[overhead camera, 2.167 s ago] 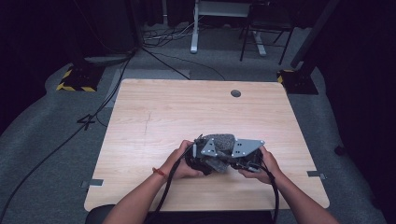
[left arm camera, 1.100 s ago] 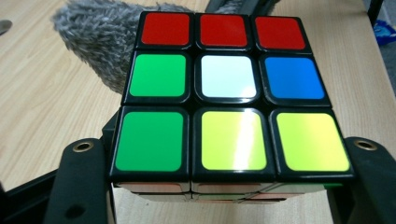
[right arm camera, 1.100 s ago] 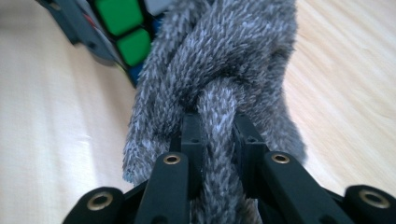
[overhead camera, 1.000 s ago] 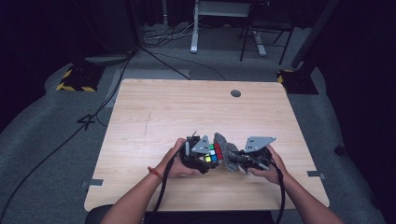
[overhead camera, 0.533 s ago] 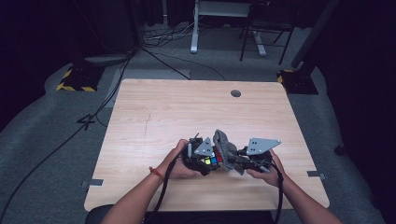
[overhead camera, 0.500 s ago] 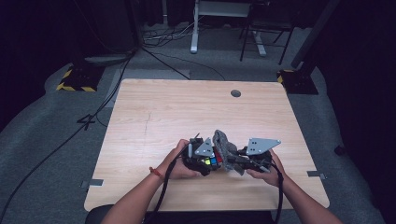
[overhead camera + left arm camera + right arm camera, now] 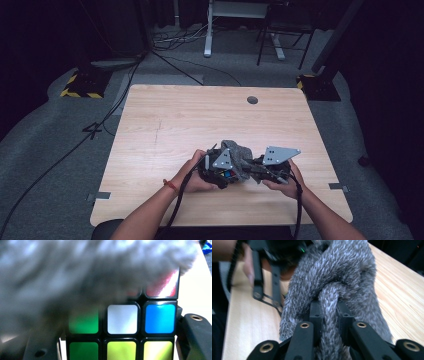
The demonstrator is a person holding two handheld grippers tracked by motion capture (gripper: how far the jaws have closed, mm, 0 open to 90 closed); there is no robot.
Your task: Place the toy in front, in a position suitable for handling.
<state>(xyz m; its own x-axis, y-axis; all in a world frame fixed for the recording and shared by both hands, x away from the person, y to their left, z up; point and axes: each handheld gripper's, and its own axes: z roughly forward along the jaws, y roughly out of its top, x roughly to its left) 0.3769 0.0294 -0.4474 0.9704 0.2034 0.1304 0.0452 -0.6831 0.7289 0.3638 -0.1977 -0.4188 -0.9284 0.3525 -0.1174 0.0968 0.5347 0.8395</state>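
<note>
Grey fuzzy cloth [image 7: 342, 277] pinched by right claw [image 7: 329, 312] against cube [image 7: 122, 327].

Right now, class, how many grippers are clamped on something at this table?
2. The left gripper, near the table's front edge, holds a Rubik's cube. The right gripper, just to its right, pinches a fold of grey fuzzy cloth draped over the cube.

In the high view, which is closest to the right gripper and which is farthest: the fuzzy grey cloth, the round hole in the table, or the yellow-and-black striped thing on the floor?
1. Grey cloth, pinched in the right gripper.
2. Round hole, at the table's far edge.
3. Striped thing, on the floor beyond the far left corner.
</note>
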